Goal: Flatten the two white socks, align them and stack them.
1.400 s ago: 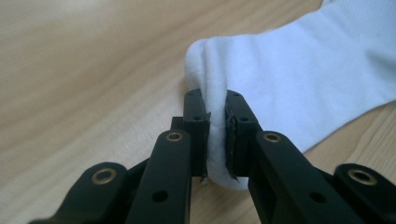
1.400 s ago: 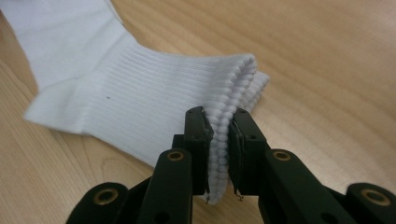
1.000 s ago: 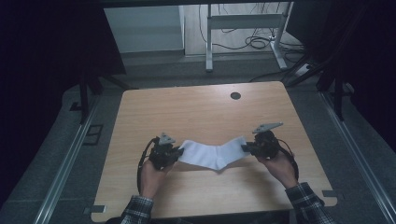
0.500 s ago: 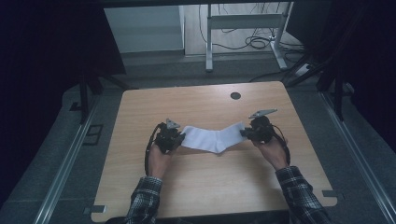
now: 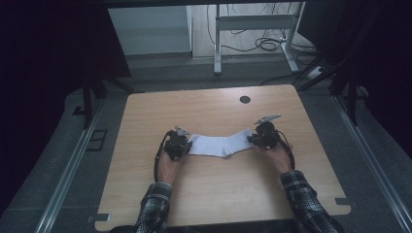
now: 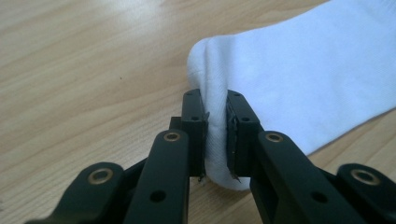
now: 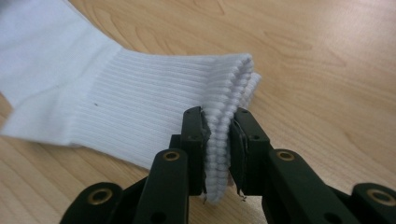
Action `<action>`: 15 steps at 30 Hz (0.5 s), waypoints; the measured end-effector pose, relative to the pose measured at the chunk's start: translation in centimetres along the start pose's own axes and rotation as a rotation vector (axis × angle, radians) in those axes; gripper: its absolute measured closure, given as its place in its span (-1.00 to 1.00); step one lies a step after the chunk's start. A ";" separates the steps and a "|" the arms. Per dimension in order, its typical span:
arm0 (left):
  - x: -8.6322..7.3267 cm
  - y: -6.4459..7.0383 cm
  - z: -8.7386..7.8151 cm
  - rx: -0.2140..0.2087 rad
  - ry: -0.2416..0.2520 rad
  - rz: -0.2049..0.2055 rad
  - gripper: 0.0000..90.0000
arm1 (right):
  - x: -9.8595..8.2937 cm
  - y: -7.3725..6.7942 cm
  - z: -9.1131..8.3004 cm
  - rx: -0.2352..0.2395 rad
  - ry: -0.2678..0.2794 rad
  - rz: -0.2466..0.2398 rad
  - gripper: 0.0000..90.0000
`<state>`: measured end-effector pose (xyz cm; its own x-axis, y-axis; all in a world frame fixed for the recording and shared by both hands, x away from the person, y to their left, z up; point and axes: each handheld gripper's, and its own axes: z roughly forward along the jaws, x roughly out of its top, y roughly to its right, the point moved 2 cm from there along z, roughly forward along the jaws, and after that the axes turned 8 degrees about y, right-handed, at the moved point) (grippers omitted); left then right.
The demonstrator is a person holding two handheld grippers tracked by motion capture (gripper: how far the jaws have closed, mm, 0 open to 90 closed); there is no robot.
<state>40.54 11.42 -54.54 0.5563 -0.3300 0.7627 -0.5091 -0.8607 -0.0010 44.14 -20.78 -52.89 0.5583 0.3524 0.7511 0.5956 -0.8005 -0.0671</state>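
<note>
Both tongs have carried the sock [image 5: 221, 144] farther up the table [image 5: 204, 111], spread between them. Left tong [image 6: 215, 133] pinches toe, right tong [image 7: 217, 149] pinches cuff; probably laying it flat.

Soft white knitted-cloth sock [image 5: 221, 144]: smooth, fine weave at the toe end [image 6: 299, 70], chunky ribbing at the cuff [image 7: 154, 116]. The pale wooden table top [image 5: 209, 189] looks matt, its grain plain. The matt black plastic-looking left gripper [image 6: 216, 135] and right gripper [image 7: 217, 149] carry shiny brass-coloured rivets. Checked cloth sleeves [image 5: 153, 208].
</note>
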 end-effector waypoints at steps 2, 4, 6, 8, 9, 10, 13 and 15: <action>-0.2 -0.1 0.2 -0.003 0.004 -0.014 0.73 | -0.4 0.1 0.4 -0.003 -0.011 0.001 0.62; -0.3 -0.3 0.2 -0.005 0.010 -0.043 0.66 | -0.7 0.3 0.7 -0.004 -0.009 0.007 0.56; -0.3 -0.5 0.2 0.005 0.012 -0.048 0.52 | -0.8 0.5 0.6 -0.004 -0.005 0.024 0.47; -0.2 -0.7 0.0 0.018 0.021 -0.056 0.41 | -0.7 0.6 0.4 -0.009 0.002 0.020 0.38; -0.2 -0.8 -0.1 0.021 0.032 -0.066 0.34 | -0.7 0.6 0.3 -0.013 0.005 0.018 0.34; -0.1 -0.9 -0.2 0.019 0.038 -0.073 0.26 | -0.6 0.6 0.1 -0.010 0.011 0.019 0.28; 0.1 -0.8 -0.5 0.016 0.054 -0.079 0.07 | -0.5 0.6 -0.2 -0.010 0.028 0.027 0.08; 0.2 -0.6 -0.7 0.010 0.055 -0.070 -0.02 | -0.4 0.6 -0.4 0.000 0.030 0.035 -0.01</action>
<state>40.49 12.16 -53.92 0.5535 -0.2477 0.7952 -0.4636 -0.8848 0.0471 44.04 -21.58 -53.01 0.5610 0.3091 0.7679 0.5756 -0.8124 -0.0936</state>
